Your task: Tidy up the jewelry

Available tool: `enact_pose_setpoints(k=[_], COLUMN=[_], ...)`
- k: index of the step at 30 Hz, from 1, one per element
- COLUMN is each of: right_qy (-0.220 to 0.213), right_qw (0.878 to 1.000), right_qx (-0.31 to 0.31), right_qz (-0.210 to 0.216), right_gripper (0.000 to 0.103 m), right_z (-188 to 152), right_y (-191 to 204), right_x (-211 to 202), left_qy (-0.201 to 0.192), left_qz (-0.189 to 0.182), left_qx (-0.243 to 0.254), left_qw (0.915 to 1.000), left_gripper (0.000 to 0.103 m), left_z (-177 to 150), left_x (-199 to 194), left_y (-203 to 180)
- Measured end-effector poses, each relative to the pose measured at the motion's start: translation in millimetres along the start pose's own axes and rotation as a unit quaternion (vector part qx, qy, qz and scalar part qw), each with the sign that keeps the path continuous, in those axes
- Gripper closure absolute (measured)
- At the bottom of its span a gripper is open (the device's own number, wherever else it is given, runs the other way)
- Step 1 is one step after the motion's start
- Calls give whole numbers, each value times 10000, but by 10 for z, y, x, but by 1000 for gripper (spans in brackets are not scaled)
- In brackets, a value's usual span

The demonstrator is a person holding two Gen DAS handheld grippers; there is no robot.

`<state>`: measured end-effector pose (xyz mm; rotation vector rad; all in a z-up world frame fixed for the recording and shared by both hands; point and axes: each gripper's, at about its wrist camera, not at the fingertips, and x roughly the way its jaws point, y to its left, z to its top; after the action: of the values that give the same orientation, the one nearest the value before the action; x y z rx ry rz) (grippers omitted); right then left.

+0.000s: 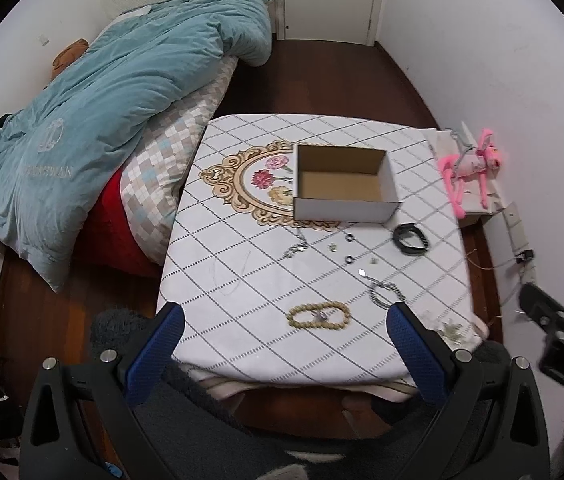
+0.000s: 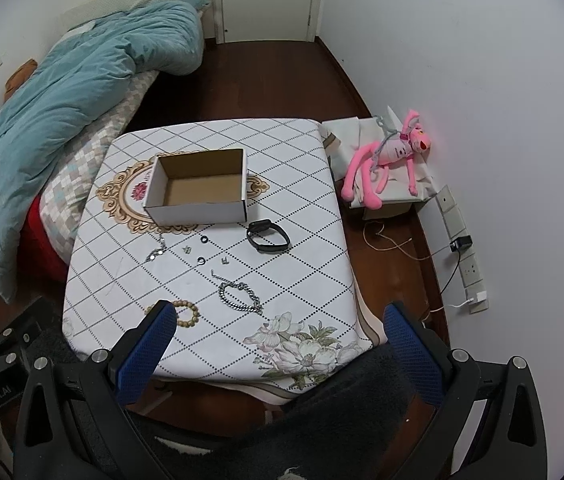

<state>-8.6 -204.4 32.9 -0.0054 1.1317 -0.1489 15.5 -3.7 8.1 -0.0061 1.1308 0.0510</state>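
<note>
Part of the tan beaded bracelet (image 2: 188, 314) is hidden behind a blue gripper finger in the right wrist view. The small metal pieces (image 1: 333, 247) near the open cardboard box (image 1: 341, 184) are too small to be identified.

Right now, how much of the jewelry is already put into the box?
None yet: the cardboard box looks empty. Both the left gripper and the right gripper are open, holding nothing. The bead bracelet, chain bracelet, black band and small rings lie on the table.
</note>
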Motion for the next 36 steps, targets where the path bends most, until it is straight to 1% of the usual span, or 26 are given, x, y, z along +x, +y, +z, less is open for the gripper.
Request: enact_pose_setpoints(k=[3,7,9,11,12,14,16,18,20,22,24,25,26,27,28,30,31,32,33,35,36], right_qy=[131,419,567,726,802,1019,1186,1347,1495,1630,1715,1738,1736,1715,1721,1738,1766,1779,1625,1467,1383], right_qw=[9999,9991,9983,9973,9966,9944,9923,9902,9878,9854,9836,9831,9829,9832,9832,9831,9826,9825,9853,9875,9888], right_qx=[46,86,97,98,92,133,147,161,200,266,332,357,378,391,385,351,337,315,269,312,315], right_qz=[1,-4,67,62,138,250,322,317,386,424,456,454,475,486,475,466,458,457,458,476,471], right_gripper=[0,0,1,2,5,7,8,11,13,14,19,20,20,22,24,31,33,37,41,42,48], right_z=[16,-26,-15,-63,-79,-140,-177,-234,-284,-325,-370,-388,-411,-431,-450,-500,-532,-562,-580,-634,-656], right_y=[-25,-73,-86,-72,-63,-44,-15,2,23,42,54,56,66,80,98,141,164,190,221,249,261], right_x=[291,781,1025,1269,1388,1617,1840,2052,2222,2378,2529,2573,2625,2672,2708,2781,2820,2843,2813,2781,2769], left_qy=[117,500,664,966,1053,1286,1476,1719,1918,2031,2018,2008,1999,1996,1931,1781,1750,1717,1682,1606,1559], left_qz=[167,266,260,190,152,99,24,-65,-180,-231,-259,-252,-267,-263,-191,-193,-207,-207,-205,-185,-178], left_qx=[3,39,94,169,185,215,204,182,123,65,48,60,58,64,105,217,234,257,270,290,302], left_qw=[9998,9984,9974,9950,9942,9914,9888,9849,9812,9789,9791,9793,9794,9795,9809,9836,9841,9846,9852,9864,9872], left_gripper=[0,0,0,1,3,10,14,17,26,29,31,35,46,54,59,74,89,96,96,96,97], left_z=[11,-23,-58,-114,-138,-201,-244,-314,-374,-416,-448,-457,-467,-473,-479,-482,-481,-484,-486,-491,-498], left_x=[341,878,1103,1401,1491,1714,1891,2102,2259,2347,2398,2418,2431,2453,2457,2441,2437,2441,2444,2443,2439], left_y=[41,113,123,117,112,105,113,111,109,111,102,93,89,81,64,31,23,17,17,25,31])
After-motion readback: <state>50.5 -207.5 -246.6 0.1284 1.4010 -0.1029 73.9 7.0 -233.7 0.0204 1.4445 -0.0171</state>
